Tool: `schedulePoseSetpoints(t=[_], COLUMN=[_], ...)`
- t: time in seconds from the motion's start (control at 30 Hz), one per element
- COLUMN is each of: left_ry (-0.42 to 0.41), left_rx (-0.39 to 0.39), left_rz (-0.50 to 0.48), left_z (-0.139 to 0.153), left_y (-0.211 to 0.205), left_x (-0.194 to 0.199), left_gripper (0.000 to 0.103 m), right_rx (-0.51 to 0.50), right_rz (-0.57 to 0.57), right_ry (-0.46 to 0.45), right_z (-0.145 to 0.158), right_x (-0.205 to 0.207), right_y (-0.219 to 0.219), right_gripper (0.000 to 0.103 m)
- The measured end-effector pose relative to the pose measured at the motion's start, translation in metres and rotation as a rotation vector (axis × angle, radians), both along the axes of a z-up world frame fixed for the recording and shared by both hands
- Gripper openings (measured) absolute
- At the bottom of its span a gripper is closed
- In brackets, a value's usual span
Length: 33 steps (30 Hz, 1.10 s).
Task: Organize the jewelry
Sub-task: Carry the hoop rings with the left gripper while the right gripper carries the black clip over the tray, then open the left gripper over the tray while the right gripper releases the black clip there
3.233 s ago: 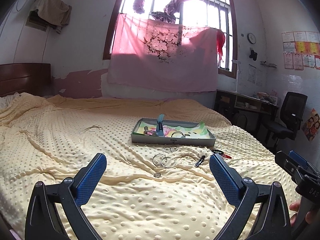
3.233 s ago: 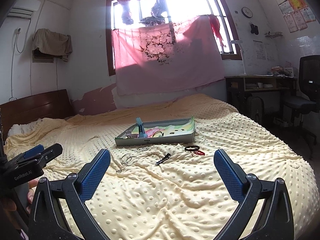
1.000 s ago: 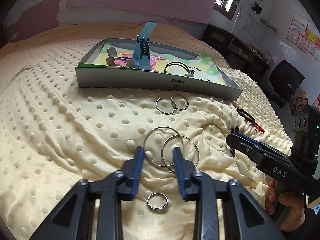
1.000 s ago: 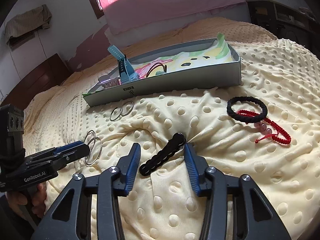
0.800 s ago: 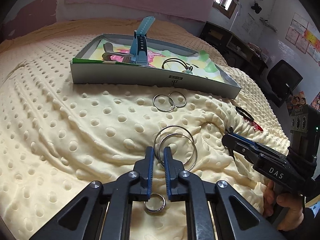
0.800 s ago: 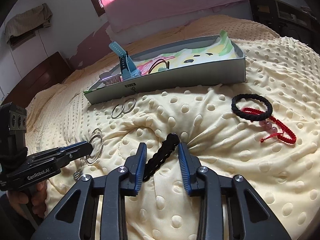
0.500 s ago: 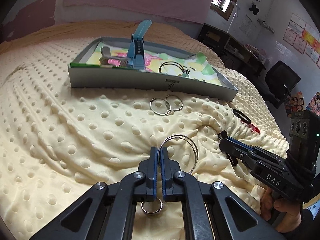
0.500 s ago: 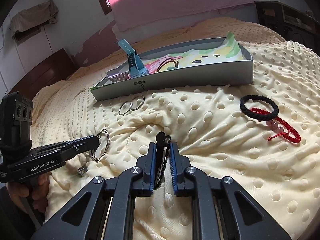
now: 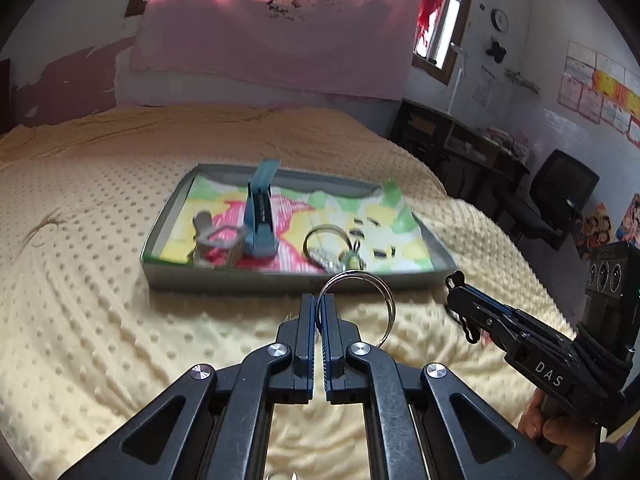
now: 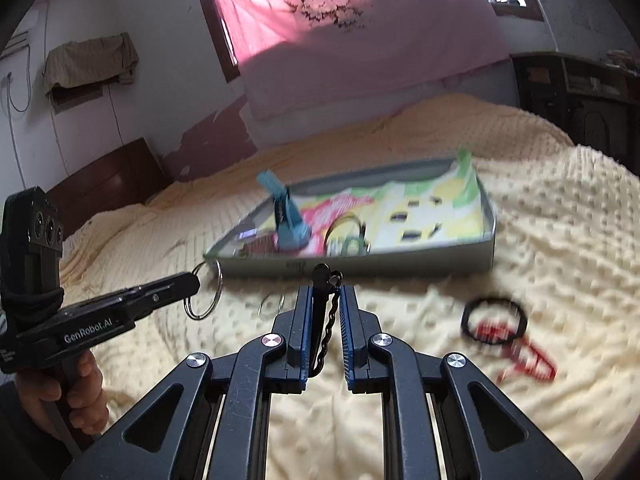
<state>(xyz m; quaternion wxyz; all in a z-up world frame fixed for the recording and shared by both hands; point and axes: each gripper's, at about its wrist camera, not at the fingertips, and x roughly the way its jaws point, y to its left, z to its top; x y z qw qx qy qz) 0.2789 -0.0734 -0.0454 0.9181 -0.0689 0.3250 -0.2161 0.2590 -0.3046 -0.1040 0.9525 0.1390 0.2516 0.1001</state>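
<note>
Carrying two pieces to the tray

The big rings [image 9: 357, 305] are pinched in the left gripper [image 9: 319, 312], and the black chain [image 10: 325, 320] in the right gripper [image 10: 325, 300], both near the tray [image 9: 224, 280]. They should be let go only over it. Earlier, both were lying on the blanket [image 9: 80, 320] between wider jaws.

The bed [image 9: 100, 340] is covered by a matt yellow cloth with raised dots. The large rings [image 9: 360, 300] are of shiny metal wire. The black bracelet [image 10: 323, 320] looks braided and matt. The tray [image 10: 488, 248] has smooth grey walls and a glossy printed lining.
</note>
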Motion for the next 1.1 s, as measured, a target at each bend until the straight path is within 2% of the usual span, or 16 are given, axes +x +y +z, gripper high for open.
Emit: schedulePoseSetpoints(t=[0.1,0.2,0.4,0.57,0.87,0.93,1.0,1.03,1.1], left_ry=[0.002,-0.002,0.056,0.128,0.136,0.124,0.108,0.102,0.076], left_rx=[-0.010,0.032,0.081,0.121,0.123,0.114,0.105,0.096,0.067], left_rz=[0.026,0.036,0.037,0.041,0.075,0.074,0.078,0.081,0.101], left_z=[0.008,0.009,-0.011,-0.033,-0.034,-0.031,-0.026,-0.023,-0.016], left_y=[-0.011,-0.029,-0.054,-0.061,-0.061,-0.059,-0.058,-0.057,-0.052], left_x=[0.027,0.054,0.092,0.103,0.097,0.092,0.084,0.081,0.070], left_gripper=[0.003,0.003,0.003,0.004,0.004,0.010,0.029,0.035,0.059], right_rx=[-0.003,-0.007,-0.027,-0.060,-0.109,-0.115,-0.120,-0.120,-0.120], right_rz=[-0.026,-0.054,-0.077,-0.083,-0.100,-0.112,-0.119,-0.126,-0.136], right_ry=[-0.009,0.012,0.114,0.191,0.204,0.189,0.164,0.147,0.117], right_z=[0.012,0.016,0.005,-0.011,-0.013,-0.010,-0.005,-0.001,0.008], right_x=[0.027,0.058,0.109,0.125,0.120,0.113,0.104,0.099,0.086], right_y=[-0.014,-0.024,-0.033,-0.030,-0.029,-0.031,-0.033,-0.034,-0.037], right_gripper=[0.012,0.012,0.012,0.012,0.014,0.020,0.038,0.038,0.038])
